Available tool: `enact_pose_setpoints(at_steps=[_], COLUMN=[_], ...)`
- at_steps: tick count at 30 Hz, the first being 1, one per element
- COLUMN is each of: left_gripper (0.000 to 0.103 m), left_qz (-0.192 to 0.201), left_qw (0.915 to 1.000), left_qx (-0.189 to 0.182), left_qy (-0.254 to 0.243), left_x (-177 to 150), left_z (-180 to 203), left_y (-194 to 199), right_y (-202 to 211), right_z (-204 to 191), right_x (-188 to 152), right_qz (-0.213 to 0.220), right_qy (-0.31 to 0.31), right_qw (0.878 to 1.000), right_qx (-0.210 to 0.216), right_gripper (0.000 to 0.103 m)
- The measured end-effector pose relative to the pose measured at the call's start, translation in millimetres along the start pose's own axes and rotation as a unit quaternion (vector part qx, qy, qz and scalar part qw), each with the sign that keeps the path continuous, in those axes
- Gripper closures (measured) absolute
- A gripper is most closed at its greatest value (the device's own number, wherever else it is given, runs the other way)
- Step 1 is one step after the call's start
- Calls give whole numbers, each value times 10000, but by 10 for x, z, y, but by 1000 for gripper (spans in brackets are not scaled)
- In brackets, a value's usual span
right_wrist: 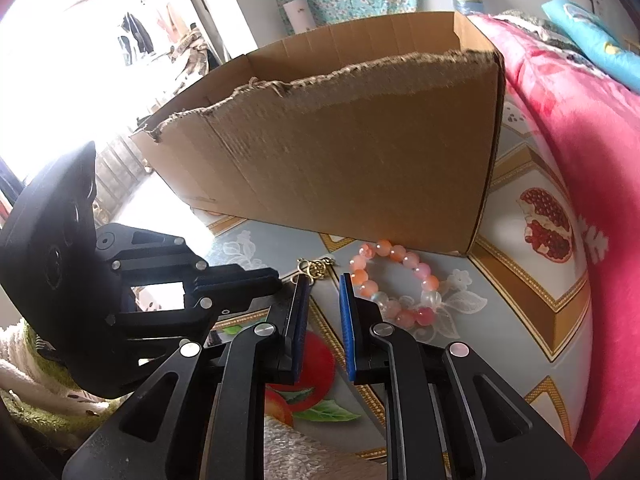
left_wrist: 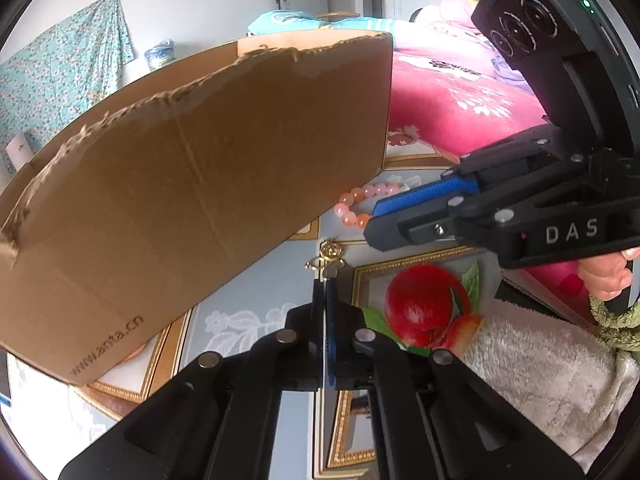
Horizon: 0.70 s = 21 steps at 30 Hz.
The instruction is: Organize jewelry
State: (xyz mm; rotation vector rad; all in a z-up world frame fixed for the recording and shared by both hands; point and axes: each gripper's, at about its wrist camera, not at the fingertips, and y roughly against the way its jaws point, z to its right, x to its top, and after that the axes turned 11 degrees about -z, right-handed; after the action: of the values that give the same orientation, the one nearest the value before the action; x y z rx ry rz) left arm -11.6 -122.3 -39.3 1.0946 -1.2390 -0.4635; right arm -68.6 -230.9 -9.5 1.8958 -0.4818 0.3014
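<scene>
A small gold chain piece (left_wrist: 329, 254) lies on the printed mat just in front of the cardboard box (left_wrist: 180, 200). My left gripper (left_wrist: 325, 280) is shut, and its tips pinch the near end of that gold piece. A pink and orange bead bracelet (right_wrist: 396, 284) rests on the mat by the box's (right_wrist: 340, 160) near corner. My right gripper (right_wrist: 323, 282) stands open, its right finger beside the bracelet's left beads, with only mat between the pads. In the right wrist view the left gripper (right_wrist: 276, 278) reaches in from the left to the gold piece (right_wrist: 314, 270).
The open box has a torn top edge and fills the space behind the jewelry. A pink blanket (right_wrist: 580, 140) rises on the right. A fluffy white towel (left_wrist: 540, 360) lies at the near right. A hand (left_wrist: 608, 276) holds the right gripper (left_wrist: 370, 220).
</scene>
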Motion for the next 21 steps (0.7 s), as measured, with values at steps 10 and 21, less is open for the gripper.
enact_pose_setpoints(at_steps=[10,21], left_gripper=[102,102], left_qz=[72,135], left_qw=[9998,9995], left_qx=[137,62], left_qy=[148,272], left_x=[-105,-121], left_z=[61,41], left_y=[59,55], right_y=[-150,-413], right_z=[-180,-383], right_x=[152,258], right_qz=[-8,-215], right_qy=[409,958], right_qw=[9987,9926], right_qx=[-292,-720], right_gripper=[87,86])
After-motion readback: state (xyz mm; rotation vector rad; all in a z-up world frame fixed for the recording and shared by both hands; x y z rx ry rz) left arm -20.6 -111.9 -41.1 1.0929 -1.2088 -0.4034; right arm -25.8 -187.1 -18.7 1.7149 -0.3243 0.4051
